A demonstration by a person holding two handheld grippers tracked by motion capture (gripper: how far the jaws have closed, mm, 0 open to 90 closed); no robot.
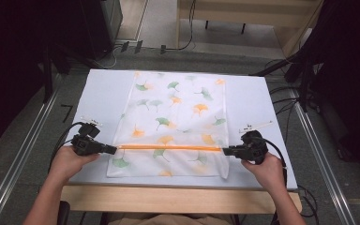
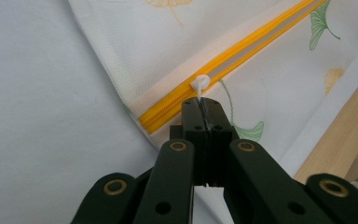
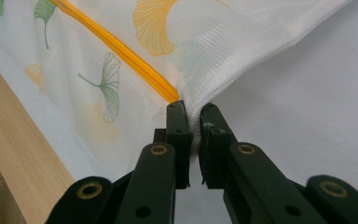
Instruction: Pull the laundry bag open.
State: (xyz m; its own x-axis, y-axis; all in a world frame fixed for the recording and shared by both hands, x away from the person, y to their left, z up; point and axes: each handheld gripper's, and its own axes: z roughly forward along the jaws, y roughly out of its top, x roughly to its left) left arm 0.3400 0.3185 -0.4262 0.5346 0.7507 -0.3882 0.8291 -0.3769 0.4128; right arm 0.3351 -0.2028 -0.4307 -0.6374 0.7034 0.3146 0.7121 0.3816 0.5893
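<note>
A white mesh bag [image 1: 176, 117] printed with green and orange ginkgo leaves lies flat on the table, an orange zipper [image 1: 168, 147] running across its near part. My left gripper [image 1: 114, 150] is shut on the white zipper pull [image 2: 199, 85] at the zipper's left end [image 2: 168, 109]. My right gripper [image 1: 226, 151] is shut on the bag's right edge, pinching the fabric [image 3: 196, 119] where the zipper [image 3: 135, 63] ends. The bag's cloth [image 2: 177, 51] looks pulled taut between the two grippers.
The bag rests on a pale blue-white mat [image 1: 98, 98] over a wooden table whose front edge [image 1: 168, 199] runs along the near side. Cables and dark stands [image 1: 304, 79] crowd the floor at the right and far left.
</note>
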